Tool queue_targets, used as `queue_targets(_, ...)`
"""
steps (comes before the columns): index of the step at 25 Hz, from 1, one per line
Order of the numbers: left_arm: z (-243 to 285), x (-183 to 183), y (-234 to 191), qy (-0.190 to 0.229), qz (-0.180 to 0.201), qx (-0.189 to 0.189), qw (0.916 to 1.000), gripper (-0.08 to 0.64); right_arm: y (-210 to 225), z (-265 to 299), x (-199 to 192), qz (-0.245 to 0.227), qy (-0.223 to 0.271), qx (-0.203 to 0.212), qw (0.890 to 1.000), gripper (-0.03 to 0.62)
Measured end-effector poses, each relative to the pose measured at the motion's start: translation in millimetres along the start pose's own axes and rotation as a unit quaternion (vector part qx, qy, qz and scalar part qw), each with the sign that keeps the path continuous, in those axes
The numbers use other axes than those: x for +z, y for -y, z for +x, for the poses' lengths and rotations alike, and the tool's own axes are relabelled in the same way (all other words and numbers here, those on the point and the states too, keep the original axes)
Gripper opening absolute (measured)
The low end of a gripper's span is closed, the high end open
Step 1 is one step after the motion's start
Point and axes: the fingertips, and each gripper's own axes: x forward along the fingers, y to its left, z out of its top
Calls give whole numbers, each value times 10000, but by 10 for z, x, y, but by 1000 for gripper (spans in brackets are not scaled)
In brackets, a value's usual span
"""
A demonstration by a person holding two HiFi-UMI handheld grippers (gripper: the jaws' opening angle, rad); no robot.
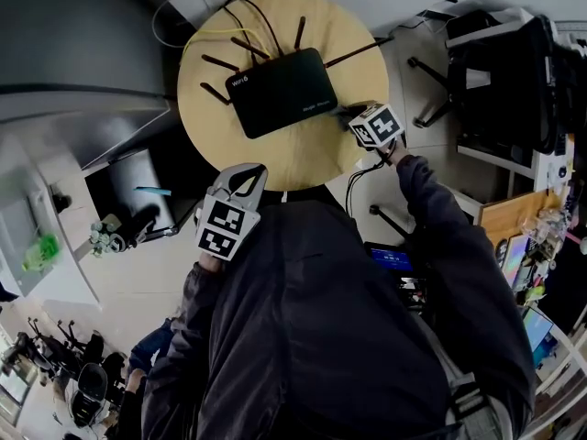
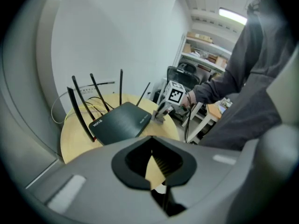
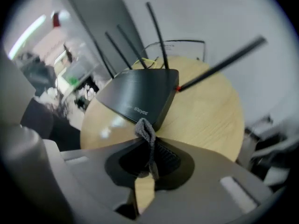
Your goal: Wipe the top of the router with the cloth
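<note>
1. My right claw is clamped narrow on the grey cloth. The cloth is pinched into a thin fold between the jaws, and a bunched end sticks out past the tips.
2. In the right gripper view, that bunched end sits at the near edge of the black router, towards my 12 o'clock. I cannot tell whether it touches the casing.
3. From the head view, the router lies flat on the round wooden table, a little towards the table's 12 o'clock side. Its thin black antennas fan out from its far edge, from about 9 o'clock round to 3 o'clock.
4. In that view my right claw is at the router's 4 o'clock corner, with its marker cube just behind it.
5. My left claw hangs over the table's rim at about 6 o'clock, well apart from the router.
6. In the left gripper view, the jaws of my left claw meet at the tips with nothing between them. Only a sliver of tabletop shows through the gap behind them.
7. Also in the left gripper view, the router lies at my 11 o'clock on the table. My right claw stands at the router's far right corner, at about 1 o'clock.
</note>
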Motion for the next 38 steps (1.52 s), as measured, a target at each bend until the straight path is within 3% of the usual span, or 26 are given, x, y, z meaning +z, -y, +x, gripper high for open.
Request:
queue_targets(2,31,24,-3,-7,-36,25,10000,0,166,-96,82,-1085,-170,-360,9933,26)
queue_targets(5,73,85,6,-17,-63,76,9999,0,384,-107,312,-1569,-91,-446,9866,25)
queue_targets(13,66,155,-48,-32,-325,403,9987,0,758,211,768,-1445,-123,-281,9890,25)
queue_targets(19,28,95,-29,-29,-515,563,9971,0,689,322,806,-1487,-144,-62,9888,25)
queue_targets(29,35,86,19,-29,-387,444,9983,0,494,292,604,-1931,-329,150,9805,25)
queue_targets(38,10,62,57,-27,-196,261,9995,0,282,200,207,-1887,-427,272,9807,25)
